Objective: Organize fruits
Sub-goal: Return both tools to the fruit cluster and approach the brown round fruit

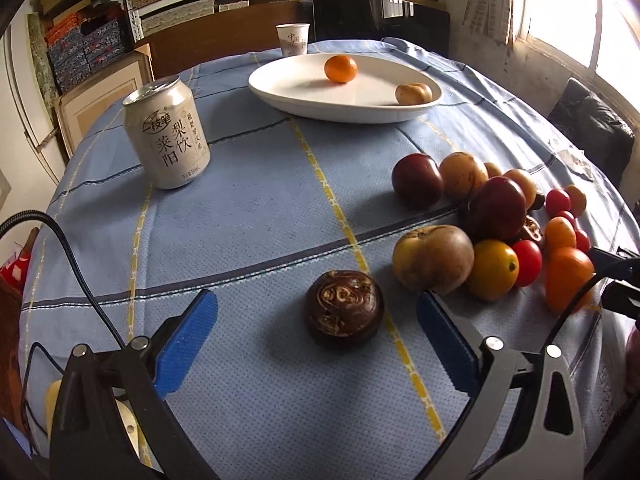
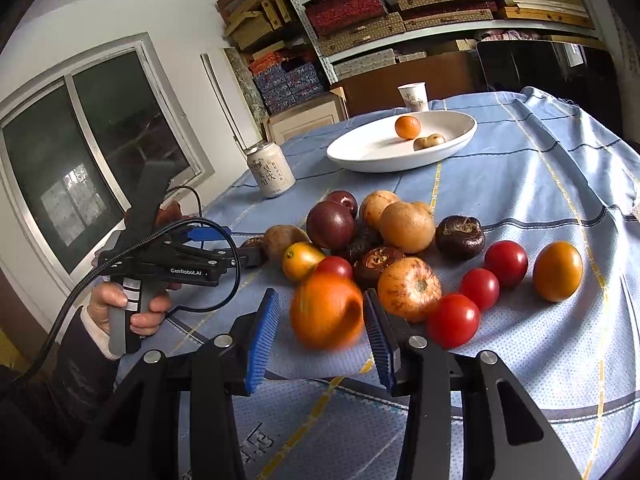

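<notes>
Only right-wrist view shows hand [image 2: 120, 304] gripping left gripper [image 2: 224, 244].

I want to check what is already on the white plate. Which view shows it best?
The left wrist view: the white plate lies open, holding an orange and a small tan fruit. The right wrist view shows the plate smaller and more edge-on.
</notes>
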Tool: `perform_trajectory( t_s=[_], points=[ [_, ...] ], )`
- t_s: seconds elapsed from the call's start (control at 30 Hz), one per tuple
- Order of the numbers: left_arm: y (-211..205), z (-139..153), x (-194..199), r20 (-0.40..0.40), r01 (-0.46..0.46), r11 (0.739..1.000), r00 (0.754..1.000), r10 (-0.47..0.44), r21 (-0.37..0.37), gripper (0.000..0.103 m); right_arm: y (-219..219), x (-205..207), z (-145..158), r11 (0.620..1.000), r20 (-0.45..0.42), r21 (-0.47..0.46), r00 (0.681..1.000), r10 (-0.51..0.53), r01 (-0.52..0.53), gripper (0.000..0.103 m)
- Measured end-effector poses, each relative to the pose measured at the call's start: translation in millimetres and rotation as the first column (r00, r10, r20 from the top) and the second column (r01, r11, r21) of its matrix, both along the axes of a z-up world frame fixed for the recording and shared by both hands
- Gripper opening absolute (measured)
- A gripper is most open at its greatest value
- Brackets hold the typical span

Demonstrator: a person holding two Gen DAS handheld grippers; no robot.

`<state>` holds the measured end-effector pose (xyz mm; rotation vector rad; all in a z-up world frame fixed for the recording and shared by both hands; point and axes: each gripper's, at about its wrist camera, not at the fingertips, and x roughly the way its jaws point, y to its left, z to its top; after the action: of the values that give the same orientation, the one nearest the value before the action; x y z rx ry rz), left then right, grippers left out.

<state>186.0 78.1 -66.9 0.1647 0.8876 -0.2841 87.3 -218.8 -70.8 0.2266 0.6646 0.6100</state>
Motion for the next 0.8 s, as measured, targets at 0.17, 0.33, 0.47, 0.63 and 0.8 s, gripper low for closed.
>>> perform_trajectory(
  t_s=[0.17, 0.33, 0.47, 0.63, 0.8],
  points=[
    [-2, -2, 0, -0.011, 0.016, 1.0, 1.0, -0.016, -0.009, 0.098, 5, 2, -2, 0.999, -0.019, -0.033, 1.0, -0.007, 0.007, 0.044],
    [-4, -4, -2, -0.016, 0.028, 1.0, 0.999, -0.028, -0.005, 0.098, 10, 17, -9, 0.997, -0.122, -0.072, 0.992, -0.044, 0.035, 0.044],
    [-8, -5, -4, -0.017, 0.044, 0.999, 0.999, -0.044, 0.014, 0.098, 20, 25, -10, 0.992, -0.18, -0.123, 0.983, -0.043, 0.021, 0.045],
    [-13, -7, -6, -0.032, 0.072, 0.997, 0.997, -0.071, 0.033, 0.098, 35, 31, -9, 0.978, -0.192, -0.208, 0.979, -0.069, 0.028, 0.047],
    [-14, -9, -6, -0.057, 0.089, 0.996, 0.994, -0.088, 0.018, 0.098, 30, 33, -11, 0.982, -0.203, -0.184, 0.976, -0.073, 0.035, 0.046]
  ],
)
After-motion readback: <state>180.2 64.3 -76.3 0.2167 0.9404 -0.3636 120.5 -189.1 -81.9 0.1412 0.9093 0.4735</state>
